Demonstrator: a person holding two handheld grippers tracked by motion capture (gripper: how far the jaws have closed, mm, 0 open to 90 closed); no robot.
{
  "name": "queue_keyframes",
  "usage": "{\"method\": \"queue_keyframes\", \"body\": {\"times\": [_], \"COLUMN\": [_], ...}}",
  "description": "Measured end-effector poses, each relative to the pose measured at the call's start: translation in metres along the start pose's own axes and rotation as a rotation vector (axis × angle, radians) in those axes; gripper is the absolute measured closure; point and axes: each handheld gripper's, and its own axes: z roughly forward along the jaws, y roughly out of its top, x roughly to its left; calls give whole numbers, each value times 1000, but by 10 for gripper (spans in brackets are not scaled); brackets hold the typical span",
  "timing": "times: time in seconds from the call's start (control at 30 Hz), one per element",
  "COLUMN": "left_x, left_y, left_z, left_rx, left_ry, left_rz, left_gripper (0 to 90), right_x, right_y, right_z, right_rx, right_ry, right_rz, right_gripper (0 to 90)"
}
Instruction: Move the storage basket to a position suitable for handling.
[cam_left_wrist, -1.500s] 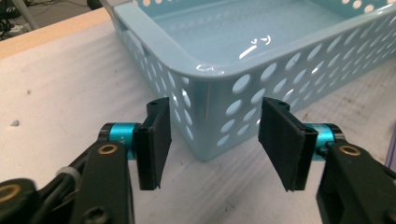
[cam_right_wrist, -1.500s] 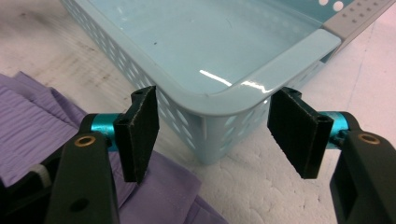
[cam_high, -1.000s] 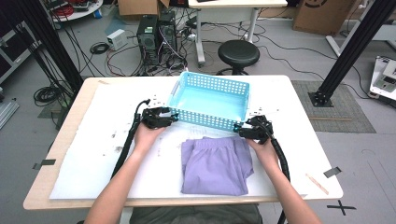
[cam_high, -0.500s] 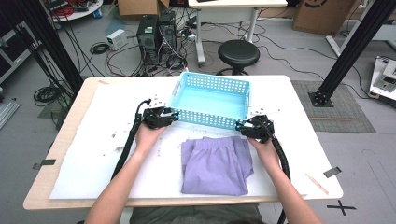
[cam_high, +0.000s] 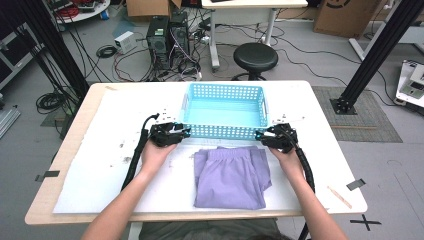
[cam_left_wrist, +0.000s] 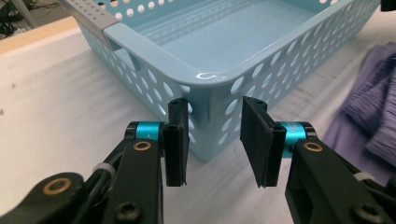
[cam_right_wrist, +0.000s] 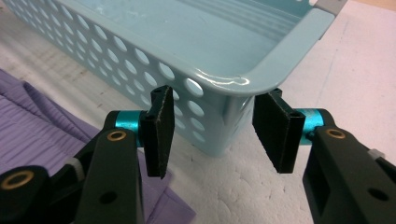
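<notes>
Two grippers flank the near corners of a light-blue basket (cam_high: 223, 111) at the centre of the high view. Left of centre, the left gripper (cam_high: 186, 133) sits at the basket's near left corner; its own view has that corner (cam_left_wrist: 212, 105) between the jaws, which have just been closing, with a gap at each pad. Below centre lies a folded purple garment (cam_high: 231, 175). Right of centre, the right gripper (cam_high: 259, 135) brackets the other near corner, its jaws likewise just closing, pads apart from the plastic.
</notes>
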Motion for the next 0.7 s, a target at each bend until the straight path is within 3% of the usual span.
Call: {"method": "queue_keyframes", "body": {"times": [0.03,0.17,0.2,0.27,0.37,0.53,0.6,0.7], "left_x": [-3,-6,-7,-7,-2,-3,-4,0], "left_y": [-4,-7,-7,-7,-9,-5,0,0], "left_z": [-2,-5,-5,-4,0,11,14,13], "left_rx": [-1,-11,-9,-13,-28,-47,-20,-27], "left_ry": [-17,-18,-2,36,13,-13,8,-1], "left_rz": [-13,-14,-13,1,-23,13,28,8], "left_gripper": [636,597,484,441,360,361,365,422], "right_x": [-1,-1,2,2,1,-1,0,1], "right_y": [-1,-2,-1,-1,-2,-2,-2,-2], "right_z": [0,0,0,1,1,4,5,5], "right_rx": [14,18,16,17,10,-5,-7,-5], "right_ry": [2,-8,-27,-43,-48,-30,-25,-33], "right_rz": [9,15,5,2,17,17,10,0], "right_gripper": [502,503,477,450,411,454,480,487]}}
